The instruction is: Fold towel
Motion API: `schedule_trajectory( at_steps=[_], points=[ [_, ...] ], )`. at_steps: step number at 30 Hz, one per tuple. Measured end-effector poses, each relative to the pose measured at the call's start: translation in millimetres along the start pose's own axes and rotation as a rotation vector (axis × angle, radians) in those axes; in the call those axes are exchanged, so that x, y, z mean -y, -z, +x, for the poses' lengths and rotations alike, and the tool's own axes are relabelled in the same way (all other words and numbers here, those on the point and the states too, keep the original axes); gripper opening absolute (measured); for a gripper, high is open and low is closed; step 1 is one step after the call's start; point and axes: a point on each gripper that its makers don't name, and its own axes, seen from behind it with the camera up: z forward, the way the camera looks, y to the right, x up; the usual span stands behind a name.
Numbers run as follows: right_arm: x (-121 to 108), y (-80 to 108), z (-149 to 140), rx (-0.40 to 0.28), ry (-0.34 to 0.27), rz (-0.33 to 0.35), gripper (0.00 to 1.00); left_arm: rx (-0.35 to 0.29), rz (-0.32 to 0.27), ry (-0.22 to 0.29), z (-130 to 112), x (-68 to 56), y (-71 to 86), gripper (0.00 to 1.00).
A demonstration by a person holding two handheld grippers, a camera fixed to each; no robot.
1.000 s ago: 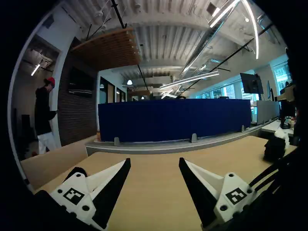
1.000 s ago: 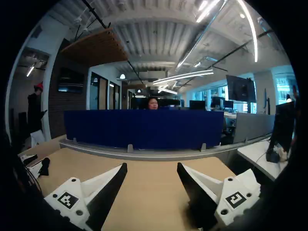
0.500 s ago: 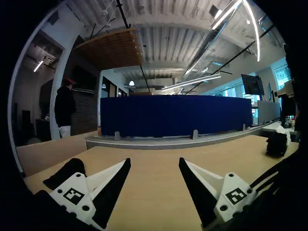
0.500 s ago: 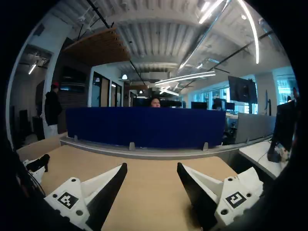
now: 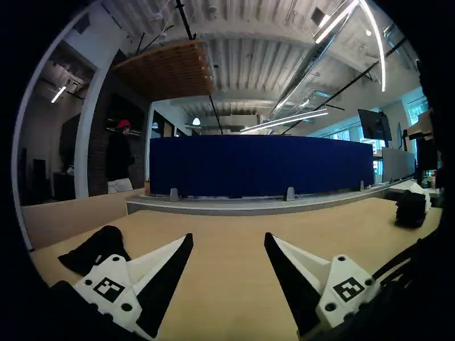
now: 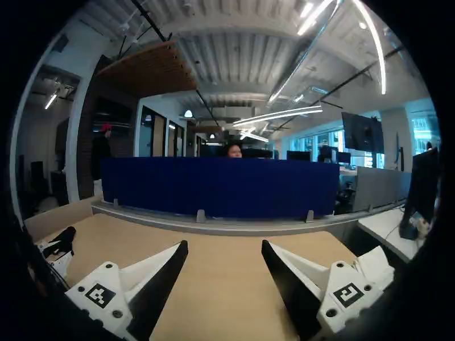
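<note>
More crumpled black cloth [image 5: 94, 245] shows now; left gripper [image 5: 228, 236], right gripper [image 6: 224, 243] gape over smooth wooden table [image 5: 318, 221].

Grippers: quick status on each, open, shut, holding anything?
Left gripper: open, holding nothing.
Right gripper: open, holding nothing.

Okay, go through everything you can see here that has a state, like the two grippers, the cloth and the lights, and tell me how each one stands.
Left gripper, open, nothing between its fingers.
Right gripper, open, nothing between its fingers.
Dark cloth, bunched on the table, not gripped.
Ceiling lights, lit.
</note>
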Motion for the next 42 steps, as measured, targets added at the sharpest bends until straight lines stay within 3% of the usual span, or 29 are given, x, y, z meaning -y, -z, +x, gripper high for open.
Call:
schedule_trajectory(
  at_steps=[15,27,36,42],
  points=[
    [-9,-0.4,4,-0.010,-0.005,-0.012,1.00,0.028,-0.001,-0.005,-4,-1.9,-1.7,0.93],
    [-41,-4.1,5,-0.041,0.008,-0.047,1.00,0.029,-0.001,-0.007,-3,-2.6,-2.1,0.93],
    [-67,-7.4,-13,-0.059,-0.008,-0.065,1.00,0.030,0.000,-0.007,-3,-3.0,-2.3,0.93],
    [-78,-10.5,-41,-0.061,-0.029,-0.061,1.00,0.030,0.000,-0.007,-3,-3.5,-3.7,0.93]
  ],
)
